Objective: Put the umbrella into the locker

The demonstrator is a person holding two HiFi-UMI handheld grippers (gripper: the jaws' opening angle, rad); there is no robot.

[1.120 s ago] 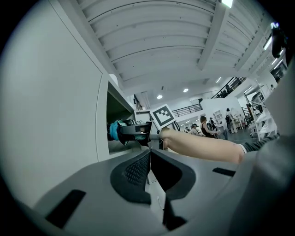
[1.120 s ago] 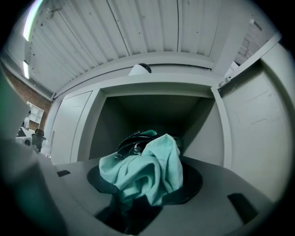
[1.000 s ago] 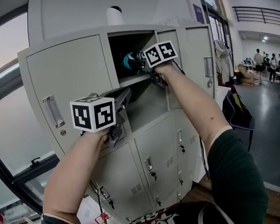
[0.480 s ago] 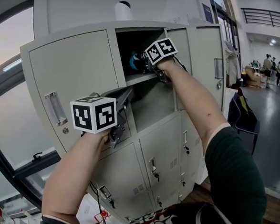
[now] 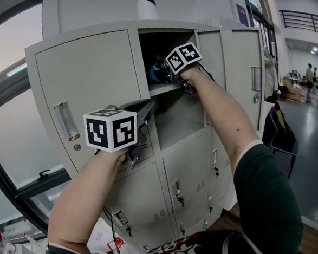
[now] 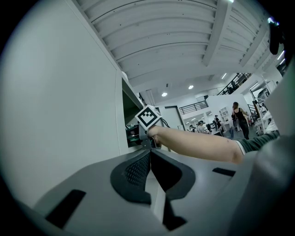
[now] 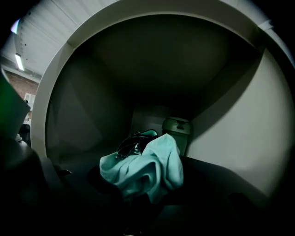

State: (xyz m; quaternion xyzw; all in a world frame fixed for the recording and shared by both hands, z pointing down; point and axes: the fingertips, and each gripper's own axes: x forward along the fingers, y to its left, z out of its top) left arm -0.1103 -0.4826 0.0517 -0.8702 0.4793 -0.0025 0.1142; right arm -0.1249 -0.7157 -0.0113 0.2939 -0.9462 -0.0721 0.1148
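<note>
A teal umbrella sits in the dark upper compartment of the grey locker. My right gripper reaches into that opening, and its marker cube stays outside. In the right gripper view the crumpled teal umbrella fills the space between the jaws, with my right gripper shut on it. Lower left, my left gripper is shut on the thin edge of an open locker door. In the left gripper view a pale strip of door edge runs between the pads of my left gripper.
A green lidded container stands at the back of the compartment. A white cup-like object rests on top of the locker. Several shut doors with keys lie below. A chair with a dark bag stands right, and people are far off.
My right gripper has eased the umbrella a little further and lower into the compartment. The left gripper has stayed on the door edge.
</note>
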